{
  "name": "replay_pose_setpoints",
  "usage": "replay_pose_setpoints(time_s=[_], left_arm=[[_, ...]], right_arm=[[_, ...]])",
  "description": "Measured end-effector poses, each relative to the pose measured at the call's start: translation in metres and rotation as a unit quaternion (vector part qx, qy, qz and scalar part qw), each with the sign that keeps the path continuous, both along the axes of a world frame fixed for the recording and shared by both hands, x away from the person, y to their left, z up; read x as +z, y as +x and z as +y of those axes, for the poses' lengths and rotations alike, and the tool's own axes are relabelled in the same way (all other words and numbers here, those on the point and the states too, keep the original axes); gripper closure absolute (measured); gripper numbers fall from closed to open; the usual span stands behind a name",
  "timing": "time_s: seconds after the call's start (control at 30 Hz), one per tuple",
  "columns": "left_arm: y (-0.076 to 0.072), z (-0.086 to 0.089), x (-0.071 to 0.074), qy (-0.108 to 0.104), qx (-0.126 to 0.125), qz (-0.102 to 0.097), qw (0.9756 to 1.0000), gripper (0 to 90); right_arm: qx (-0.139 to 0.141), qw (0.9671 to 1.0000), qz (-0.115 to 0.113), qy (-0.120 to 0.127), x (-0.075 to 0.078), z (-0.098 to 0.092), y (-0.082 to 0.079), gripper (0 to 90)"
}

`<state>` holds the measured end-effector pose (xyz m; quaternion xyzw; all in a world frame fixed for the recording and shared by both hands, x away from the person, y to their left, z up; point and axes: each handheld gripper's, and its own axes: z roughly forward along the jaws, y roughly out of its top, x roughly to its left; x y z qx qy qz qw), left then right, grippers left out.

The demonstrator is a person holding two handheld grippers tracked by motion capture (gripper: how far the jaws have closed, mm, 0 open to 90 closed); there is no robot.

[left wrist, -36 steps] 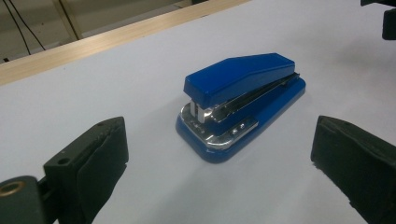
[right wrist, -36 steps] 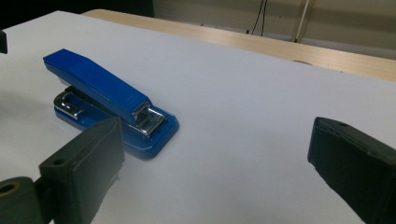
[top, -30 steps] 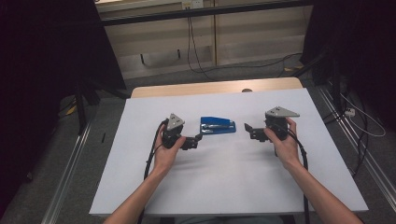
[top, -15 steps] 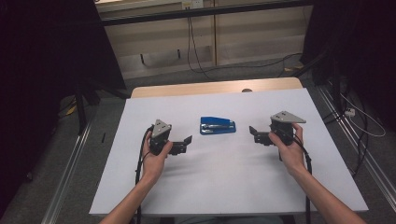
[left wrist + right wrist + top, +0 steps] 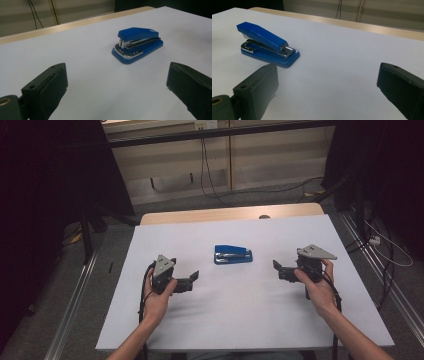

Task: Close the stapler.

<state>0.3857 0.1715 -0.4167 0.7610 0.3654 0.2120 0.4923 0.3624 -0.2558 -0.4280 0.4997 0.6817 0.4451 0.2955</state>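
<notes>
We see a table covered by a white sheet (image 5: pixel 240 320), with a strip of bare light wood (image 5: pixel 200 215) left showing along its far edge at 12 o'clock. A small dark round mark (image 5: pixel 264 216) sits on that strip. Beyond it lies grey carpet (image 5: pixel 165 202), then pale wall panels (image 5: pixel 270 155) with black cables (image 5: pixel 205 160) hanging down them. At 9 o'clock a metal rail (image 5: pixel 75 305) runs along the floor, and another rail (image 5: pixel 385 285) runs at 3 o'clock. Dark curtains stand at 10 o'clock (image 5: pixel 45 195) and 2 o'clock (image 5: pixel 385 165). A small white plug (image 5: pixel 374 240) lies on the floor at 3 o'clock, with a cord trailing from it.
</notes>
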Motion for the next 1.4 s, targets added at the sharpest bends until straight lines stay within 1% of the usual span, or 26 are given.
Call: replay_pose_setpoints(time_s=[0.07,0.1,0.13,0.2,0.37,0.5,0.53,0.6,0.7,0.83,0.9,0.97,1.07,1.1,1.27,1.4], left_arm=[[-0.003,0.002,0.001,0.001,0.006,-0.002,1.0000,3.6],[-0.005,0.003,0.001,0.001,0.007,-0.004,1.0000,3.6],[-0.007,0.005,0.002,0.002,0.004,-0.008,1.0000,3.6],[-0.011,0.008,0.002,-0.002,0.009,-0.011,0.9999,3.5],[-0.018,0.016,0.003,-0.007,0.013,-0.011,0.9998,3.5],[-0.022,0.023,0.003,-0.005,0.021,-0.012,0.9997,3.5],[-0.023,0.024,0.003,-0.002,0.022,-0.010,0.9997,3.5],[-0.027,0.025,0.003,-0.001,0.025,-0.013,0.9996,3.5],[-0.033,0.027,0.004,0.002,0.021,-0.016,0.9997,3.5],[-0.039,0.032,0.006,-0.002,0.021,-0.021,0.9996,3.5],[-0.043,0.034,0.006,-0.003,0.022,-0.021,0.9995,3.5],[-0.046,0.036,0.005,0.002,0.020,-0.018,0.9996,3.5],[-0.049,0.039,0.003,0.002,0.019,-0.015,0.9997,3.5],[-0.050,0.039,0.003,0.000,0.020,-0.015,0.9997,3.5],[-0.055,0.046,0.003,0.001,0.024,-0.018,0.9995,3.5],[-0.058,0.049,0.001,0.009,0.029,-0.019,0.9993,3.5]], right_arm=[[-0.004,1.0000,-0.002,0.002,-0.001,-0.002,-0.004,2.8],[-0.004,1.0000,-0.006,0.003,-0.001,-0.003,-0.006,2.8],[-0.004,1.0000,-0.008,0.003,-0.001,-0.003,-0.008,2.8],[-0.004,0.9999,-0.011,0.003,0.000,-0.004,-0.011,2.8],[-0.005,0.9999,-0.013,0.002,0.002,-0.007,-0.021,2.8],[-0.007,0.9999,-0.010,0.000,0.000,-0.010,-0.030,2.7],[-0.008,0.9999,-0.010,0.002,0.000,-0.011,-0.032,2.7],[-0.010,0.9998,-0.014,0.006,0.000,-0.013,-0.035,2.7],[-0.010,0.9998,-0.016,0.006,-0.001,-0.015,-0.039,2.7],[-0.012,0.9997,-0.019,0.007,0.000,-0.017,-0.045,2.7],[-0.012,0.9997,-0.021,0.006,-0.001,-0.018,-0.048,2.8],[-0.013,0.9997,-0.021,0.006,-0.001,-0.019,-0.050,2.8],[-0.011,0.9996,-0.023,0.007,-0.001,-0.020,-0.054,3.2],[-0.010,0.9997,-0.022,0.007,-0.001,-0.020,-0.055,3.2],[-0.013,0.9995,-0.026,0.007,-0.001,-0.021,-0.062,3.2],[-0.020,0.9994,-0.028,0.010,-0.002,-0.025,-0.068,3.2]])
